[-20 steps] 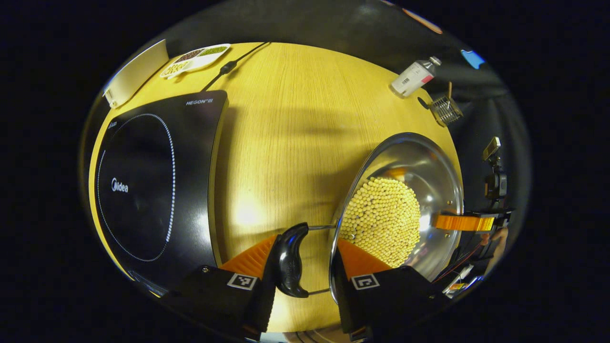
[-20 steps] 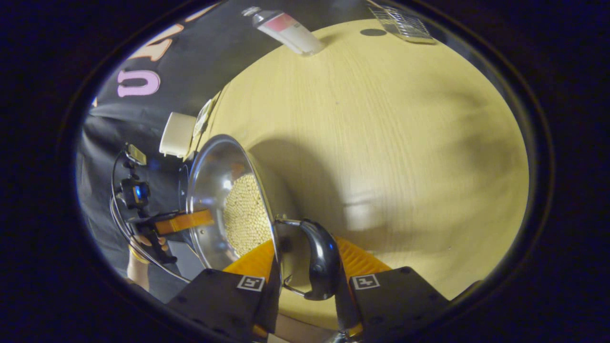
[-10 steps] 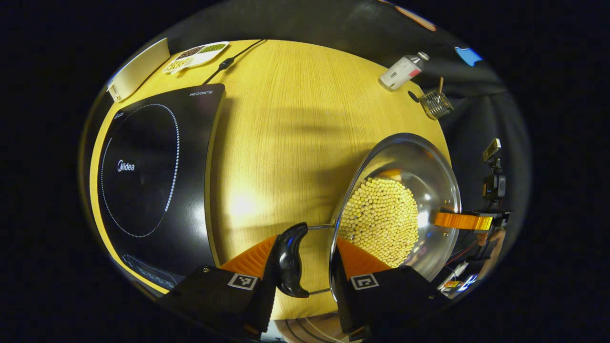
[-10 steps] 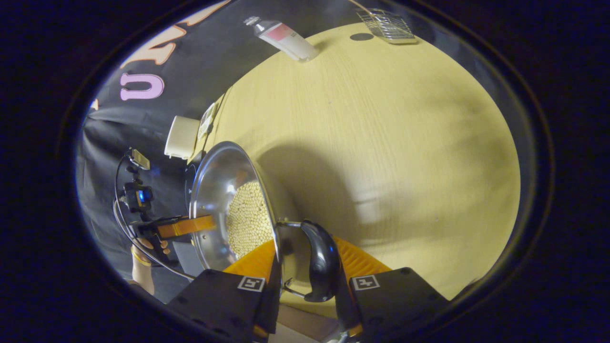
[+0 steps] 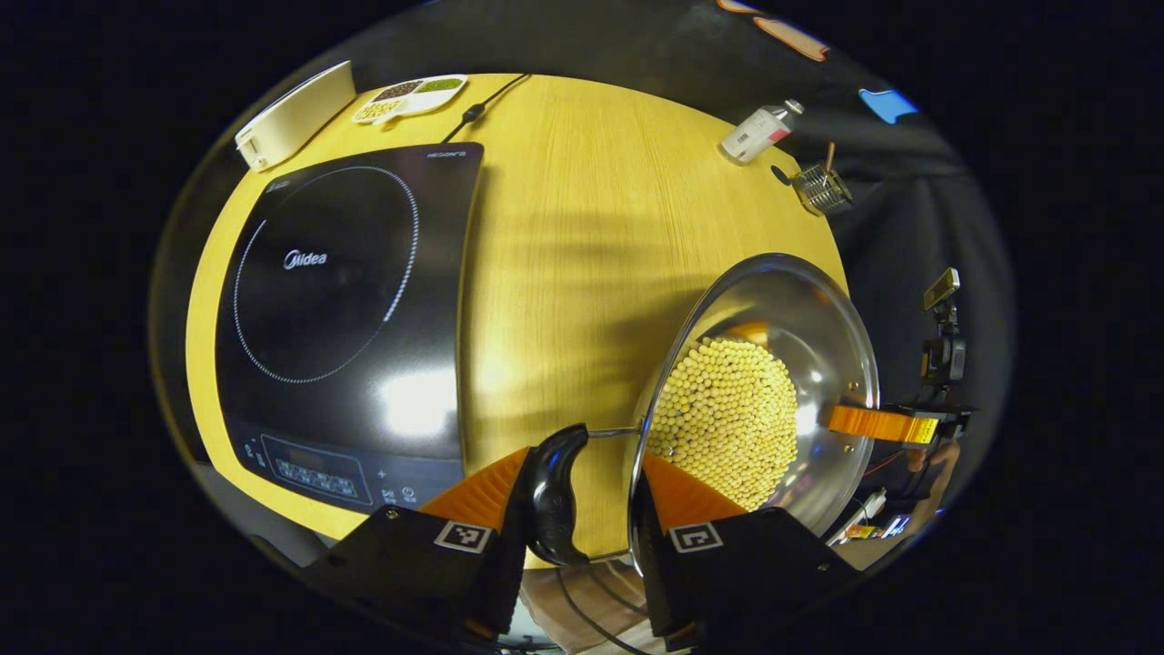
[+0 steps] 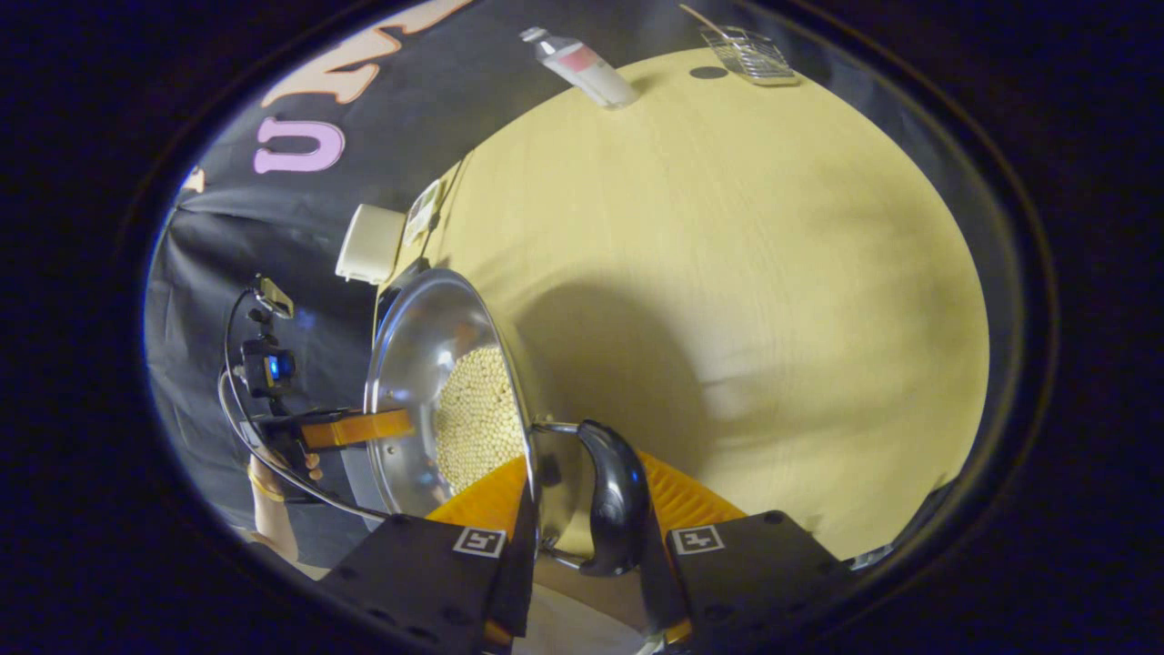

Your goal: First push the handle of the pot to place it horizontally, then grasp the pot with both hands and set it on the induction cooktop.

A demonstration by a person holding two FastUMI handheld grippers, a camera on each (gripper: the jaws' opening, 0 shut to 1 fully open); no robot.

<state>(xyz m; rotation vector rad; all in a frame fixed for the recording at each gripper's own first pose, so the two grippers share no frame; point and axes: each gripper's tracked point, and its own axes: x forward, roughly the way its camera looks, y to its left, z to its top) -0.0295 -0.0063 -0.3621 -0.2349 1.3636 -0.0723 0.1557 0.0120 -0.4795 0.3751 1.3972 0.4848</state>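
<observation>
Biggest worry here: the pot [image 5: 755,391] is carrying a loose heap of beans [image 5: 727,423], so any tilt could be spilling them. The left gripper [image 5: 577,509] is clamping one black handle [image 5: 555,496] plus the rim; the right gripper [image 6: 582,523] is pinching the other handle [image 6: 617,496]. The pot is looking lifted off the table [image 5: 582,236], with the induction cooktop [image 5: 346,300] waiting at about ten o'clock.

A silver pot [image 5: 818,309] filled with pale yellow beads [image 5: 727,418], orange fingers [image 5: 687,496], a black cooktop [image 5: 346,300] and a yellow wood-grained table [image 5: 582,236] are seen.
</observation>
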